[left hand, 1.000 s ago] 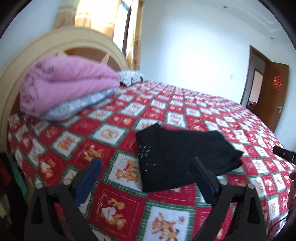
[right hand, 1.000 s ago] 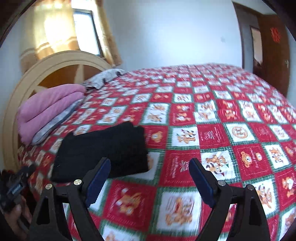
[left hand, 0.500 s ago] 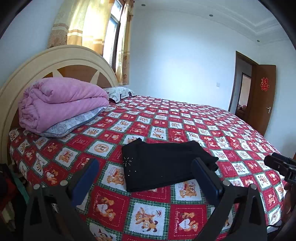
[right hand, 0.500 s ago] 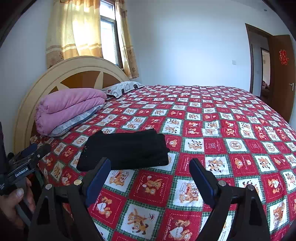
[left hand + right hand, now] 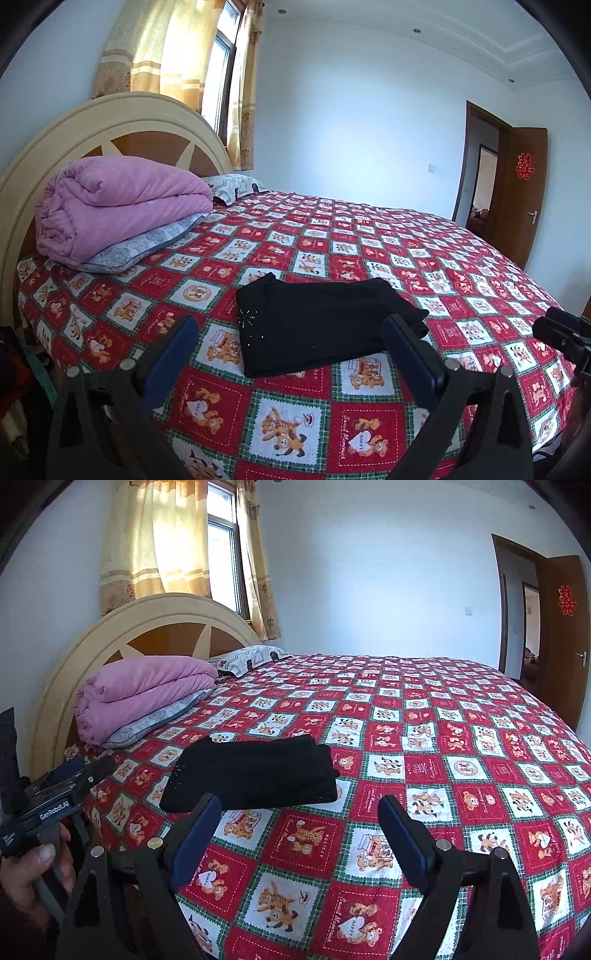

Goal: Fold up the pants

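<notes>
Black pants [image 5: 321,325] lie folded into a flat rectangle on the red patterned bedspread [image 5: 369,251], near the bed's front edge; they also show in the right wrist view [image 5: 255,775]. My left gripper [image 5: 291,339] is open and empty, held back from the bed above its front edge. My right gripper [image 5: 299,823] is open and empty, also back from the pants. The left gripper shows at the left of the right wrist view [image 5: 66,779], held in a hand. The right gripper's tip shows at the right edge of the left wrist view [image 5: 565,328].
A folded pink quilt [image 5: 114,206] lies on a grey pillow [image 5: 147,243] by the cream headboard [image 5: 110,122]. A second pillow [image 5: 232,186] lies at the head. A curtained window [image 5: 221,554] is behind. A brown door [image 5: 517,192] stands open at right.
Both grippers have drawn back and up from the bed, so the pants look smaller and farther. The pants have not moved. Both grippers stay open.
</notes>
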Motion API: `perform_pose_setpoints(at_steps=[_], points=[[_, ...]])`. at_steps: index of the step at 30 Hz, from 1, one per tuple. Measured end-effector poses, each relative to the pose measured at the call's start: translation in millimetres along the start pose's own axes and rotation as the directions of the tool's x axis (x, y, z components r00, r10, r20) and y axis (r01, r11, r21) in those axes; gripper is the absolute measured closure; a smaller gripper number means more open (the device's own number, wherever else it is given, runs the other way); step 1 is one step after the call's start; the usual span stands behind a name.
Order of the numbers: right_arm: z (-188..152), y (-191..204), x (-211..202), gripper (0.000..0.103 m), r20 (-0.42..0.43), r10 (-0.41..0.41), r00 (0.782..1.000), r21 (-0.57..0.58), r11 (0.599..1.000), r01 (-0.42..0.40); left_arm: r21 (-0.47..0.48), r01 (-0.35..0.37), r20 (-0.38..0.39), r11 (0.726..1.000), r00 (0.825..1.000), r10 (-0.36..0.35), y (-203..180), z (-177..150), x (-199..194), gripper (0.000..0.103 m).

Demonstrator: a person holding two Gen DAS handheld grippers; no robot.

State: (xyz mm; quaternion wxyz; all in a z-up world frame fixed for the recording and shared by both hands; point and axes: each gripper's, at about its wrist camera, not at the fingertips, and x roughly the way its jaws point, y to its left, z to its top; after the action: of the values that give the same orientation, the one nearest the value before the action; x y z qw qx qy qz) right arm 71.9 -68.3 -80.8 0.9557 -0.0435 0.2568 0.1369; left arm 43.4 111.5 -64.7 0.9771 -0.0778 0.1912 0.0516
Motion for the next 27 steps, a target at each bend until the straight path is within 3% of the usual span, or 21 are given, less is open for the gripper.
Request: perform_pose_setpoints(at_steps=[27], points=[[-7.7,-13.8,-16.0,0.015,0.032,-0.034,0.999,-0.005,0.999,0.034,0.039,-0.017,-0.003,0.999,1.0,0.018,-10.3,-6.2,2.2,0.0]])
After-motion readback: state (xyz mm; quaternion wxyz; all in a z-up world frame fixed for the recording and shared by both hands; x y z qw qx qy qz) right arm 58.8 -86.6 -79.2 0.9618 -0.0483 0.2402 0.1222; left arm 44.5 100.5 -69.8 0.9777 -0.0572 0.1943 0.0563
